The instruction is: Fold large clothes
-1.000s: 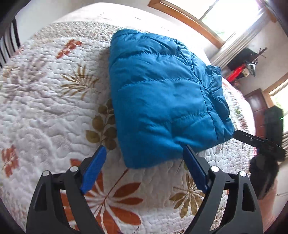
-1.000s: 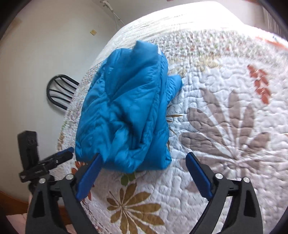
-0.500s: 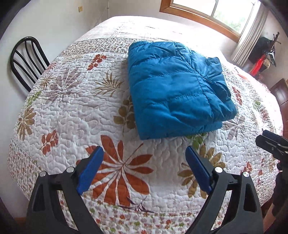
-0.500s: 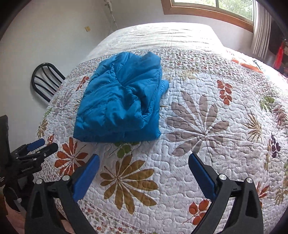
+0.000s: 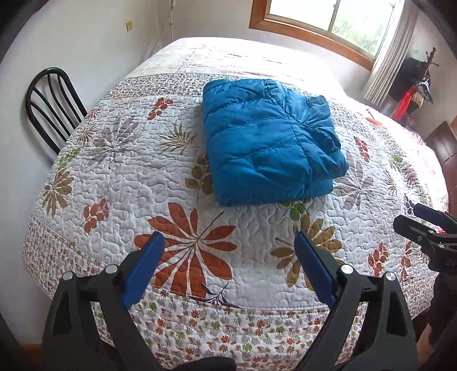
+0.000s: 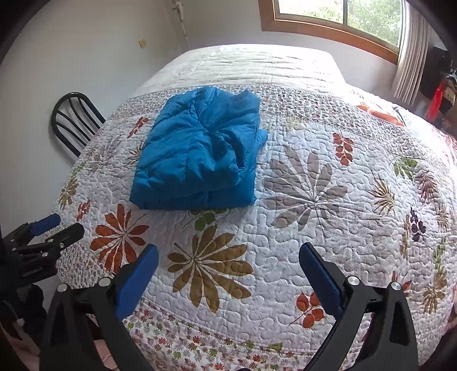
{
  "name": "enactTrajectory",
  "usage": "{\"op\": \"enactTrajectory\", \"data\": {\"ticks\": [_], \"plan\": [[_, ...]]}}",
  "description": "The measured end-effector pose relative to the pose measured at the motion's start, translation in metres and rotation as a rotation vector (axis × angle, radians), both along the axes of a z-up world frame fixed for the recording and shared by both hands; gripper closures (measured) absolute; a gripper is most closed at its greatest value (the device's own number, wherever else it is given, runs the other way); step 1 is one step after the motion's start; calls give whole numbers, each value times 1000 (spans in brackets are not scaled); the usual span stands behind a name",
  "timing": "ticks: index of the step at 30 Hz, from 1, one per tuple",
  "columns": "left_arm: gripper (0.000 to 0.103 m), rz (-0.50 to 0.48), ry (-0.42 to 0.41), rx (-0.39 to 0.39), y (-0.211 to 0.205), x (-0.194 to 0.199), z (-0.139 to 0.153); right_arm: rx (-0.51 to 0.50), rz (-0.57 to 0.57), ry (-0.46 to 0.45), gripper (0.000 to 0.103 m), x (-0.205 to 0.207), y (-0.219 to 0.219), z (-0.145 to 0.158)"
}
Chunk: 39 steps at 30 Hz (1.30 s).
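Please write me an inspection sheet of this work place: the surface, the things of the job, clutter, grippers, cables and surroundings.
Surface: bed under a flowered quilt.
Job's things: blue jacket, folded into a compact bundle, lying on the quilt.
Clutter: nothing seen on the bed.
Grippers: left gripper and right gripper both open, jaws wide, holding nothing, away from the jacket.
Cables: one cord hanging down the wall.
Surroundings: black chair beside the bed, window with a curtain.

The left gripper (image 5: 225, 256) is held level with its blue-padded fingers (image 5: 144, 268) spread wide, gripping nothing. The right gripper (image 6: 228, 269) is posed alike beside it, its fingers (image 6: 321, 278) wide apart and bare.
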<state>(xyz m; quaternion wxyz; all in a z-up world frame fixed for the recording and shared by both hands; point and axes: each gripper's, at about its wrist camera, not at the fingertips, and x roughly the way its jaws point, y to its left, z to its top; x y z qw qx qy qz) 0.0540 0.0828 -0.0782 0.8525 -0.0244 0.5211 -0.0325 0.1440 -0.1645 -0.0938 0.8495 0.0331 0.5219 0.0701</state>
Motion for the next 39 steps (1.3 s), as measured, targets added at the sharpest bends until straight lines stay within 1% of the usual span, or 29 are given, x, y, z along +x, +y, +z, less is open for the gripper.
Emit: {"op": "enactTrajectory", "data": {"ticks": [8, 16, 39], "plan": [[11, 5, -32, 3, 2, -14, 15, -4, -2, -21, 4, -12, 5, 10], [10, 9, -51, 6, 4, -21, 22, -7, -12, -31, 4, -17, 4, 15], [10, 7, -60, 16, 5, -25, 24, -4, -6, -34, 4, -21, 5, 16]]}}
